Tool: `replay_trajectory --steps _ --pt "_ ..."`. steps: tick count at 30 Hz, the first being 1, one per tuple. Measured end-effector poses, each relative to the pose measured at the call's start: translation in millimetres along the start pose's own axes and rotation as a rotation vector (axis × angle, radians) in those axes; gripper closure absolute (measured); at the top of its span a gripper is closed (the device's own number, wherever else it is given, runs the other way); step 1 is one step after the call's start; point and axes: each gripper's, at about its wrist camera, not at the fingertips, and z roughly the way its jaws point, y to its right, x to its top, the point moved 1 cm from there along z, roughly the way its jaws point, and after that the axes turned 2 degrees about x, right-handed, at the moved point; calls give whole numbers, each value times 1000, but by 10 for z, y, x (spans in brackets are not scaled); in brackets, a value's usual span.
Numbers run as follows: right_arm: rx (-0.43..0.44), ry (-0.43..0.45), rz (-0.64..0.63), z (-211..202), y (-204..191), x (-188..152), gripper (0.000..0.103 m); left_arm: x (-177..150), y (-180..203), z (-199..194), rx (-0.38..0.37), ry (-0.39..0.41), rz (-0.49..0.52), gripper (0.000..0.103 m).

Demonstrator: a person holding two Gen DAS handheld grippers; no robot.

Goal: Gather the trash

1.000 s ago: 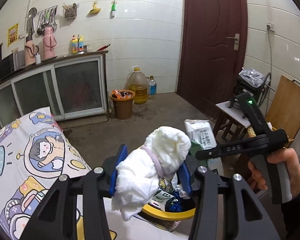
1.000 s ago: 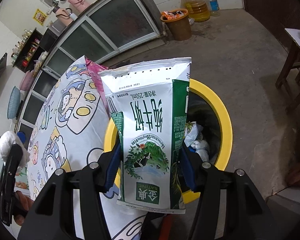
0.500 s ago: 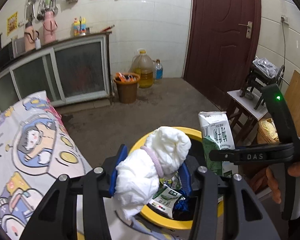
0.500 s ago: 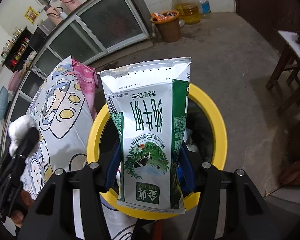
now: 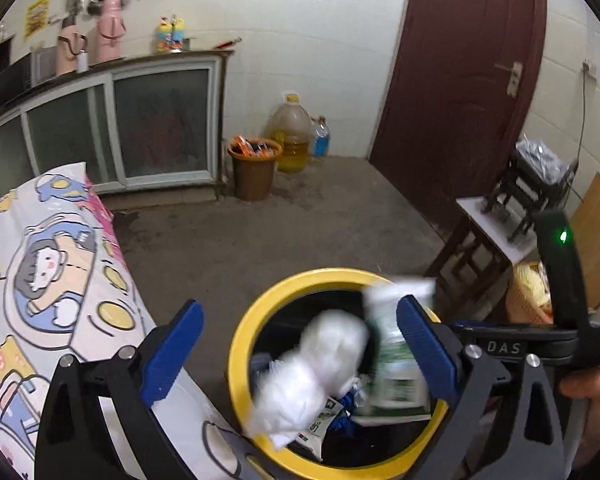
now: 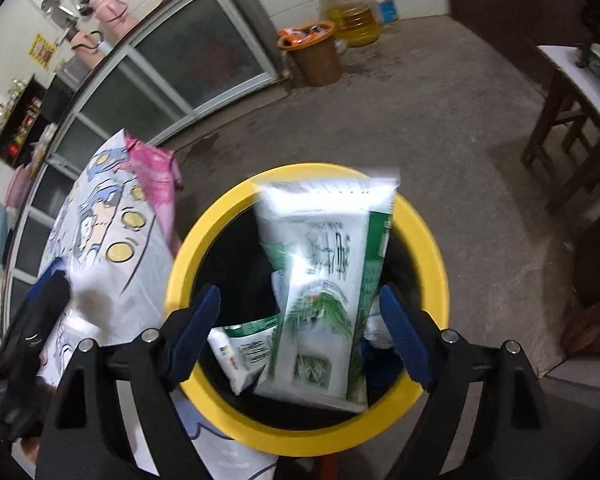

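Left wrist view: my left tool [image 5: 300, 344] has just been opening and its blue pads [image 5: 172, 354] now stand wide apart with nothing pressed between them. The white crumpled wad [image 5: 312, 372] I let go of is blurred, loose between the pads and over the mouth of the yellow-rimmed bin [image 5: 240, 344], touching neither pad. Beside it, the green-and-white milk carton [image 5: 396, 360] is blurred too, partly inside the bin's rim. My right tool's black body [image 5: 540, 344] shows at the right edge, with my hand [image 5: 588, 388] on its handle.

From the right wrist, my right tool [image 6: 300, 332] has also just been opening; its pads [image 6: 404, 336] are clear of the carton [image 6: 324, 280], which is between them, released, its lower end down in the bin [image 6: 188, 264]. A second, smaller green-and-white pack [image 6: 244, 352] lies in the bin beside it. The bin stands on the concrete floor [image 6: 440, 120], just beside the bench with the cartoon-printed cloth [image 6: 100, 240].
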Motion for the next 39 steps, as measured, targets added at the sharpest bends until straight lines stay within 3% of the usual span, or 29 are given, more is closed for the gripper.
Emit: replay_trajectory --steps 9,16,19,25,30,39 --pt "-4 27 24 -263 153 -215 31 -128 -341 -474 19 38 -101 10" --pt "-24 75 -18 -536 28 -400 33 -324 -605 -1004 78 91 -138 12" --pt "-36 146 -48 -737 -124 -506 30 -450 -723 -1363 98 132 -163 12" --pt "-34 317 -122 -1153 -523 -819 13 -820 -941 -2156 167 235 -209 11" --pt "-24 460 -181 -1460 -852 -1151 8 -1158 -1072 -2820 224 340 -232 8" --pt "14 776 -395 -1935 -1628 -2076 8 -1859 -904 -3893 514 519 -174 8"
